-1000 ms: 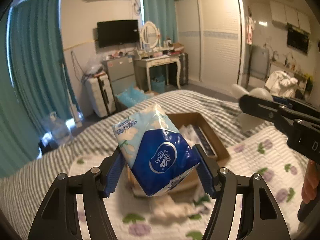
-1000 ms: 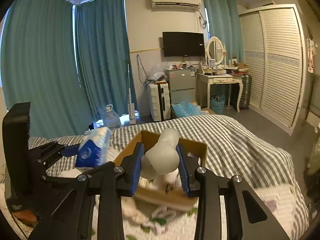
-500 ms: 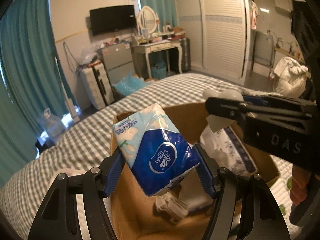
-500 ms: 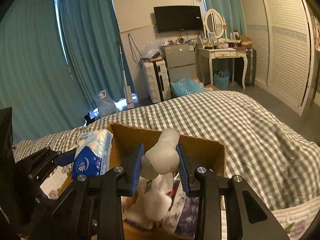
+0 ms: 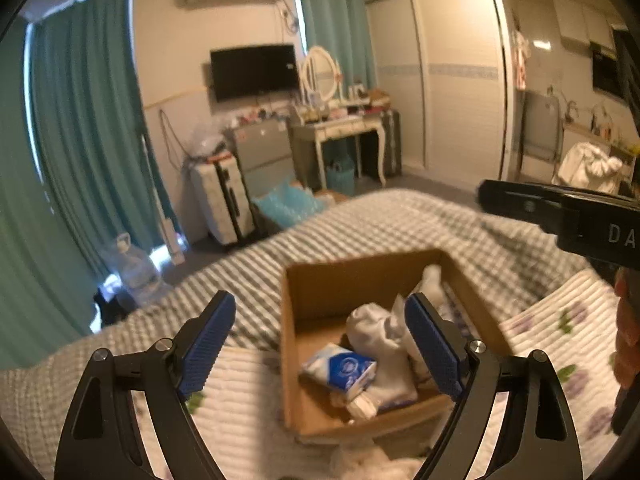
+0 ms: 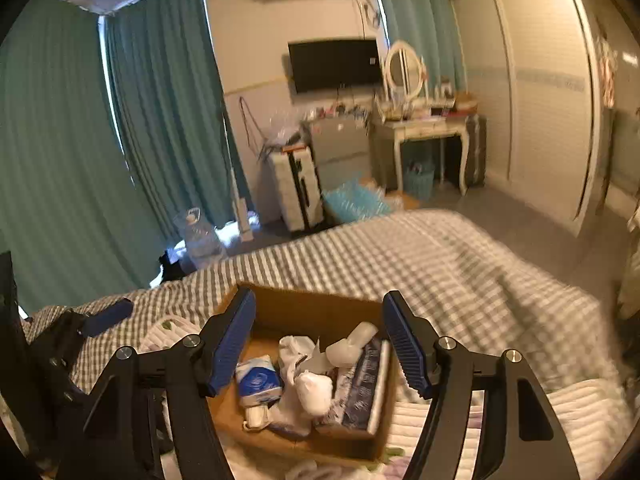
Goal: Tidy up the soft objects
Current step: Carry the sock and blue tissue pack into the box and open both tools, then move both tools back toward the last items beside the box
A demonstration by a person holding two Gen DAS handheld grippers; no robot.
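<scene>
An open cardboard box (image 5: 320,280) (image 6: 312,304) sits on the bed. In it lie a blue and white tissue pack (image 5: 340,370) (image 6: 256,380), a white translucent soft piece (image 6: 350,346), white cloth items (image 5: 380,332) (image 6: 312,388) and a dark patterned pack (image 6: 364,384). My left gripper (image 5: 320,344) is open and empty, above the box's near side. My right gripper (image 6: 320,344) is open and empty, above the box. The right gripper's body (image 5: 560,208) shows at the right of the left wrist view.
The bed has a grey checked cover (image 6: 400,248) and a white quilt with purple flowers (image 5: 568,320). More white cloth (image 5: 360,460) lies in front of the box. Beyond the bed stand curtains, suitcase (image 6: 296,184), dresser and wardrobe.
Both grippers have opened and let go. The tissue pack and the white soft piece now lie in the box. Both grippers have drawn back and up from the box.
</scene>
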